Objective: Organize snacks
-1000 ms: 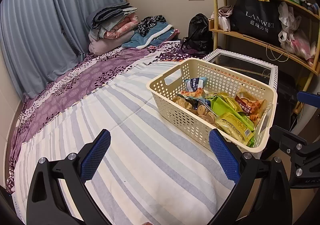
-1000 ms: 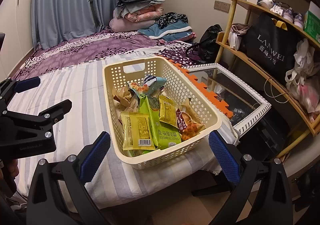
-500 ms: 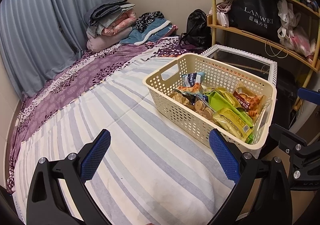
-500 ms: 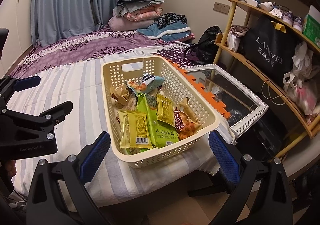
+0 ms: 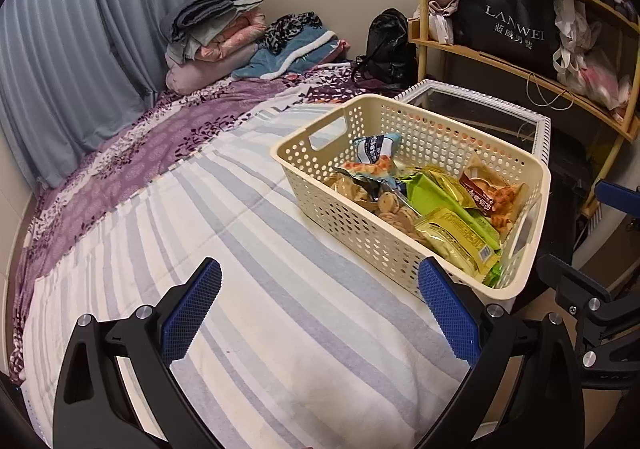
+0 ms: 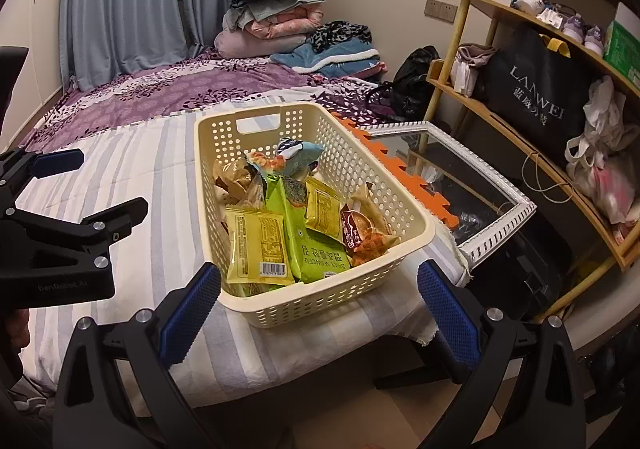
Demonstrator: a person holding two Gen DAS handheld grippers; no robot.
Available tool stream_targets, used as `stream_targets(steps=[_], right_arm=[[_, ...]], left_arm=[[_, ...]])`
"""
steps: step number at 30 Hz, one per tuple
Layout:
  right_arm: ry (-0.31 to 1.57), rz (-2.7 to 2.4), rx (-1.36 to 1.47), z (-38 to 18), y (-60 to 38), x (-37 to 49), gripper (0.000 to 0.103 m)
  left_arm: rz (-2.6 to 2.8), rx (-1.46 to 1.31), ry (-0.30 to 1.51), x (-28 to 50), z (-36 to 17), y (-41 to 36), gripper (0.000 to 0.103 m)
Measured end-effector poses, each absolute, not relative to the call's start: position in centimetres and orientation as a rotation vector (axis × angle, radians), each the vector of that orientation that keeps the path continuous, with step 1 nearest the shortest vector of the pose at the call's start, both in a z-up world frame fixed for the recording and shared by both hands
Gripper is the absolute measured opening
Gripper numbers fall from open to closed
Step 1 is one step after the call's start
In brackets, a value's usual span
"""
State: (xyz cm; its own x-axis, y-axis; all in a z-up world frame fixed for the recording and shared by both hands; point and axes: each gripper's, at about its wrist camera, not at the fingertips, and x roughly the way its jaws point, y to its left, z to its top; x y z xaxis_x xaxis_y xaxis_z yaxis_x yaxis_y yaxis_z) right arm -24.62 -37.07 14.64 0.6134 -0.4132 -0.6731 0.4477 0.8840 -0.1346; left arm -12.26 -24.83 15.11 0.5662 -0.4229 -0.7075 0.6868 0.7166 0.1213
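Two grippers hang over the near end of the bed, both with their blue-padded fingers spread wide and nothing between them. Left gripper (image 5: pixel 320 309) hovers above the striped sheet (image 5: pixel 248 289), its right pad close to the long side of the cream basket (image 5: pixel 360 225) but not touching it as far as I can see. Right gripper (image 6: pixel 318 305) faces the basket's (image 6: pixel 320 297) short end from off the bed's near edge, that end sitting between its two pads in view. The basket stands at the near right corner of the bed, on the striped sheet, and it is full of snack packets lying loose: a yellow packet (image 6: pixel 258 245) with a barcode at the near end, a green packet (image 6: pixel 316 245) beside it, a red-brown one (image 6: pixel 354 231) toward the right wall, and a blue-and-white bag (image 6: pixel 300 153) propped up at the far end (just below the handle slot). Beyond the striped sheet lies a purple flowered bedspread (image 5: pixel 132 169).
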Motion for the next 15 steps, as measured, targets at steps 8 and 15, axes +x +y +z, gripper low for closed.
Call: stream_targets(steps=[8, 15], right_arm=[[0.771, -0.507, 0.075, 13.9, -38.0, -25.1, 0.098], [0.777, -0.511, 0.097, 13.5, -38.6, -25.2, 0.098]], left_arm=[[-0.713, 0.405, 0.726, -12.7, 14.4, -25.6, 0.1], [-0.693, 0.469, 0.693, -13.4, 14.0, -26.5, 0.1]])
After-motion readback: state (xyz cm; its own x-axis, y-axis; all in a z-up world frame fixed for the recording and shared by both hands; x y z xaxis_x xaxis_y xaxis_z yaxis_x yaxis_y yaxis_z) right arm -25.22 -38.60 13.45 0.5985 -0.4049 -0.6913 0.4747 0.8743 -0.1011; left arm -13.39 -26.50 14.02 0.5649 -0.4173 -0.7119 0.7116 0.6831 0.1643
